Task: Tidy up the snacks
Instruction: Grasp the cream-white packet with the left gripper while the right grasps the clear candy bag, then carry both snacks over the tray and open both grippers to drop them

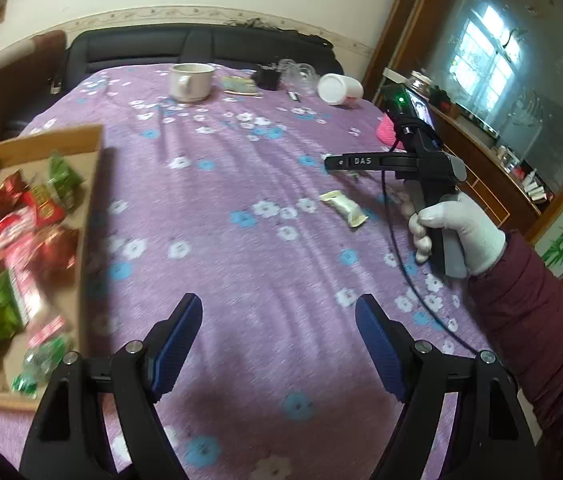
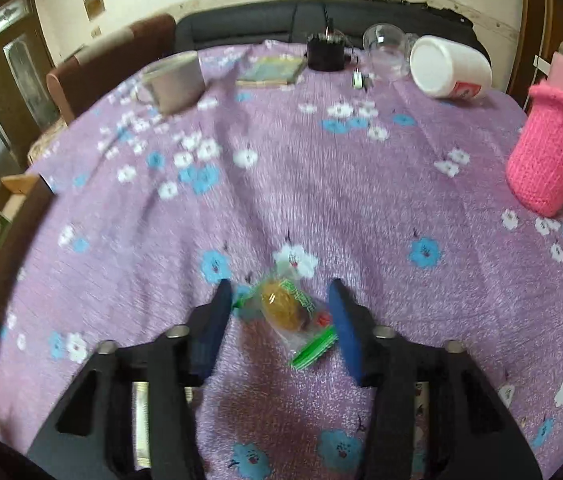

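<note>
Between open right tongs (image 2: 279,312): snack packet (image 2: 287,312).

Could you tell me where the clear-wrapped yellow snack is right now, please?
In the right wrist view, the yellow snack lies on the purple tablecloth, between the open right hand-held gripper fingers.

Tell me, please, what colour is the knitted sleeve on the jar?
The knitted sleeve is bright pink; the right wrist view shows it best.

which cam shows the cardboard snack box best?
Left wrist: the cardboard box sits open at the left, red and green snack packets visible inside, though blurred. Right wrist catches only a box corner at its left edge.
</note>
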The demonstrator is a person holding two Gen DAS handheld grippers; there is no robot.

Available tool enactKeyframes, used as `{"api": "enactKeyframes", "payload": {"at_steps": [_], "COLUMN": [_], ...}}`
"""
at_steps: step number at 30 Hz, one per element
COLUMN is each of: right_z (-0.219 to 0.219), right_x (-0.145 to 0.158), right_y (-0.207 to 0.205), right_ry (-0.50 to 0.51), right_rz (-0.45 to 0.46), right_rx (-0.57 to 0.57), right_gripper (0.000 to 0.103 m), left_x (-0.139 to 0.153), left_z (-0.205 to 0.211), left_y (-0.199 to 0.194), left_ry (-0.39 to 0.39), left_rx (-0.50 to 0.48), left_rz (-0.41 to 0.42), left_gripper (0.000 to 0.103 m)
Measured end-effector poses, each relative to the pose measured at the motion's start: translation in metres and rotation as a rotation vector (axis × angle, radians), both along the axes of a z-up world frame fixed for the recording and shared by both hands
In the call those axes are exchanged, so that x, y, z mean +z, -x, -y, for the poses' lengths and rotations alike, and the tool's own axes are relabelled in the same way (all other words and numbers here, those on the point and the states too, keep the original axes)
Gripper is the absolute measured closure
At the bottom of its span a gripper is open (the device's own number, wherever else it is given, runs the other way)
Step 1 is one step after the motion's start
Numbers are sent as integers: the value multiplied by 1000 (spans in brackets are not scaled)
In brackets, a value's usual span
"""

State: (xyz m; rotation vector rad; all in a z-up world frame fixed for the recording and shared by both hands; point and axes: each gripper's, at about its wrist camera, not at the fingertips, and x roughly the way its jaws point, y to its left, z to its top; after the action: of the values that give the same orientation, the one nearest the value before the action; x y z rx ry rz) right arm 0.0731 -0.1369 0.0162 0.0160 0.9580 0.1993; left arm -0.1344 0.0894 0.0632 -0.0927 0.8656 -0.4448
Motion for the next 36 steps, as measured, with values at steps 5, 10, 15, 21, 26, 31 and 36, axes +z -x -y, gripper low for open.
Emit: {"api": "enactKeyframes", "payload": {"at_steps": [5, 10, 15, 21, 26, 31, 36], "right_z": [26, 48, 69, 86, 86, 85, 84], "right_x": [9, 15, 19, 13, 12, 10, 6], "right_y": [21, 69, 90, 84, 86, 87, 86], "right_ry": [-136, -259, -344, -439, -457, -450, -464], "right_rz": [-3, 21, 64, 45, 42, 42, 37], "right_rx": [-65, -101, -134, -165, -163, -163, -166], "right_gripper": [69, 69, 69, 69, 69, 69, 69], "left_x": [4, 0, -21, -32, -48, -44, -32], "left_z": [35, 85, 119, 140, 154, 141, 116], "left_y": [-20, -54, -94, -115, -121, -117, -105], "left_ry": [26, -14, -44, -93, -233, -200, -143], "left_rx": [-87, -159, -175, -166, -161, -154, -126], "left_rz": [-21, -8, -37, -34, 4, -5, 7], "left_gripper": [24, 24, 27, 34, 58, 75, 75]}}
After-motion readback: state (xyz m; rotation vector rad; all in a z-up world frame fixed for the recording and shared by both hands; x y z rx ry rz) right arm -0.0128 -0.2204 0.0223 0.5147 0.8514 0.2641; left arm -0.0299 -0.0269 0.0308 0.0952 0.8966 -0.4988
